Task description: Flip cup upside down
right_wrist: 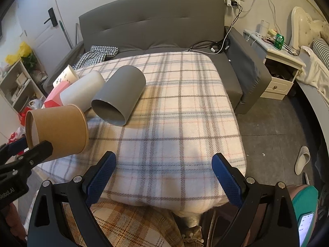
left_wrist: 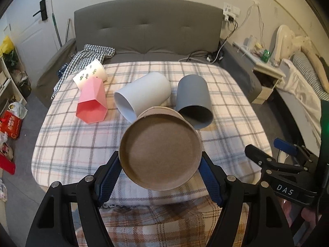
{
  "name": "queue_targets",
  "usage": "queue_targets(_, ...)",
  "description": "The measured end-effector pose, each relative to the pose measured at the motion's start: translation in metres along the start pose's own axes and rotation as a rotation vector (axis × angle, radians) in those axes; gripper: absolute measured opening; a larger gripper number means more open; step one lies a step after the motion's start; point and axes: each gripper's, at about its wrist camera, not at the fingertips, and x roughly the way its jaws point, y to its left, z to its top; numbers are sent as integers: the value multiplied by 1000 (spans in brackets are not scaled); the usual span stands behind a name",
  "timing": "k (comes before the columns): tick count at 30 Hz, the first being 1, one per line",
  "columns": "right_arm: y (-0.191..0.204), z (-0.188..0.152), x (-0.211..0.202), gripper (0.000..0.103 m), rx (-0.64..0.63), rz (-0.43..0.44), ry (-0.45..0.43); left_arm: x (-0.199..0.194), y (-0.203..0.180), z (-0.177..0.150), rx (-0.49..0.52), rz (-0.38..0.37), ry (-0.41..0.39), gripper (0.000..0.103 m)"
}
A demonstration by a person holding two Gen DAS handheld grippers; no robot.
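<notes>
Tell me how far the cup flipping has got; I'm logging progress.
Nothing looks finished: the grey cup, white cup, pink cup and leaf-print cup lie on their sides. The left gripper holds the brown paper cup tilted in mid-air; it must still be set rim-down.

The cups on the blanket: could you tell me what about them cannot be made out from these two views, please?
- Brown cup: in the left wrist view its base faces the camera, hiding the mouth and inside; the left hand-held gripper covers its sides.
- Pink cup: right wrist view, mostly hidden behind the white cup.
- Leaf-print cup: pattern too small in both views, partly behind the pink one.
</notes>
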Motion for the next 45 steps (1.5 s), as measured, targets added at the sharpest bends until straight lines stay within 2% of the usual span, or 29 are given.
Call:
queue_targets(5,1,0,1,95,2,2,4,14,1,2,9,12,85,76)
queue_targets(17,1,0,6,95,4,2,15,38,6,26,-39,13,61,76)
queue_targets(30,4,0,7,95,0,-6,22,44,5,30,-7,21,38,77)
queue_targets(36,5,1,-1,95,-1,-21,11,30,2,32,8,38,14,78)
queue_targets(45,15,0,-36,95,-18,-32,-53,-26,2,37,0,-8,-124,78)
